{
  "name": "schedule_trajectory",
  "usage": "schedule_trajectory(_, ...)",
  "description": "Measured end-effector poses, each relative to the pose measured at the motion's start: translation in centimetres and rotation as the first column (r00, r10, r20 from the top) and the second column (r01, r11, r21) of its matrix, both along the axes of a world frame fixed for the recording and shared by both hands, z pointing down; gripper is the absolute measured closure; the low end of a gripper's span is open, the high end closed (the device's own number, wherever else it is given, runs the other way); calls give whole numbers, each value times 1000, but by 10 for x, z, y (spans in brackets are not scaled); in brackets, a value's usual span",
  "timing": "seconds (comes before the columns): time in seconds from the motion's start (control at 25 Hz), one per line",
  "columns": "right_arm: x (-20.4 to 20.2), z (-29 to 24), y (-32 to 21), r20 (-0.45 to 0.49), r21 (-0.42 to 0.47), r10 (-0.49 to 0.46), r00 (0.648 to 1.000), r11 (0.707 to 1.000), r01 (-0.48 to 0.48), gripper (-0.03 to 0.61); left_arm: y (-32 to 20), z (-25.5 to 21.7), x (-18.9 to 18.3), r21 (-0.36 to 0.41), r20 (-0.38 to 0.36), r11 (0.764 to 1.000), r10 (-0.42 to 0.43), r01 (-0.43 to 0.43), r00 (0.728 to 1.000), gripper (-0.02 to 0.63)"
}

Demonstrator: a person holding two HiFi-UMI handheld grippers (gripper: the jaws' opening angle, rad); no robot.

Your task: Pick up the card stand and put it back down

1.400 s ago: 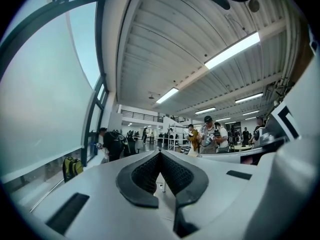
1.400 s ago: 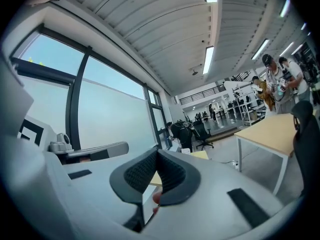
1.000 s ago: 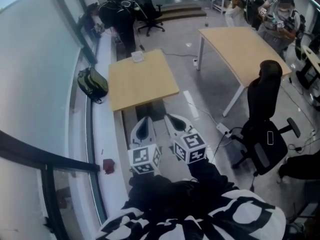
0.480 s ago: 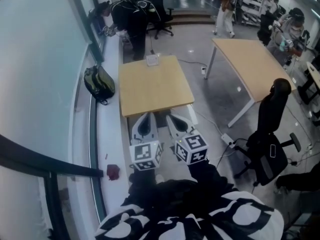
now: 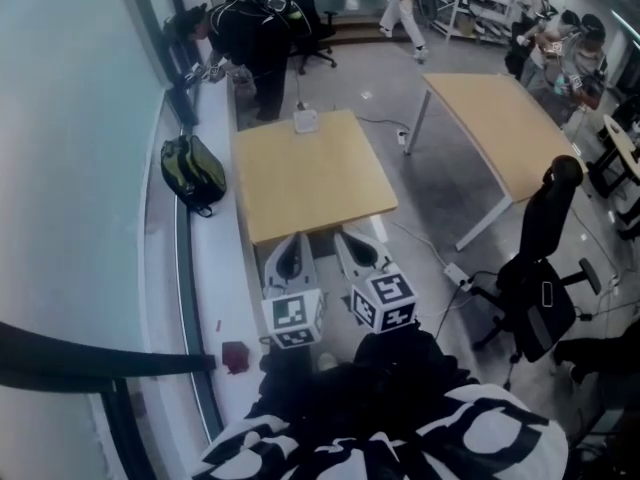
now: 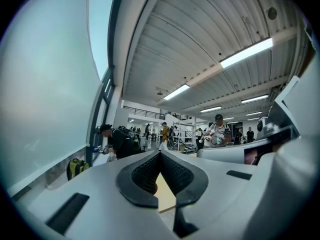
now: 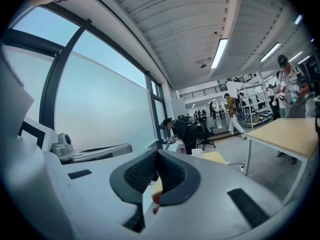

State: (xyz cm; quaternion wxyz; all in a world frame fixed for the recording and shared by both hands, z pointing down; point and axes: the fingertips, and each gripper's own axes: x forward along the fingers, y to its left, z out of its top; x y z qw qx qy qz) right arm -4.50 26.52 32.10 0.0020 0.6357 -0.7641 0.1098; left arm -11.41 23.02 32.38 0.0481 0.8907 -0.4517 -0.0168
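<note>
**A:** So, how far along was the task?

**B:** Not begun. Left gripper (image 5: 294, 243) and right gripper (image 5: 350, 240), both closed and empty, hovered near the table's (image 5: 320, 183) near edge. The card stand (image 5: 305, 120) sat untouched at the far edge.

**A:** Did the views differ?

**B:** Only the head view showed that gap.

We see the card stand (image 5: 305, 120), small and white, standing upright on the light wooden desk (image 5: 330, 193), close to the middle of its far edge, well away from its near edge.
</note>
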Motion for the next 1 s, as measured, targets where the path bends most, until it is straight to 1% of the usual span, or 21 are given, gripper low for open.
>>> schedule_trajectory(0.16,17,11,-22,20,-26,29,999,999,-29,560,-22,6,8,-27,-15,999,17,-17,1000,609)
schedule_trajectory(0.28,29,14,-53,42,-21,17,999,1000,-16,560,-46,8,13,-27,-11,1000,-1,1,1000,609)
schedule_trajectory(0.44,42,8,-108,68,12,-36,997,999,35,560,-94,2,23,-6,8,999,-53,53,999,609)
schedule_trajectory(0.64,70,-25,-174,58,97,-113,992,990,107,560,-156,-18,54,40,8,995,-94,94,996,609)
schedule_trajectory(0.72,83,-35,-197,56,115,-132,990,985,125,560,-178,-22,69,45,10,993,-109,108,994,609)
schedule_trajectory(0.88,106,-31,-225,72,97,-158,985,984,151,560,-203,-24,93,33,-4,992,-119,119,993,609)
schedule_trajectory(1.0,121,-13,-240,107,66,-160,981,986,153,560,-218,-14,104,15,23,992,-128,128,991,609)
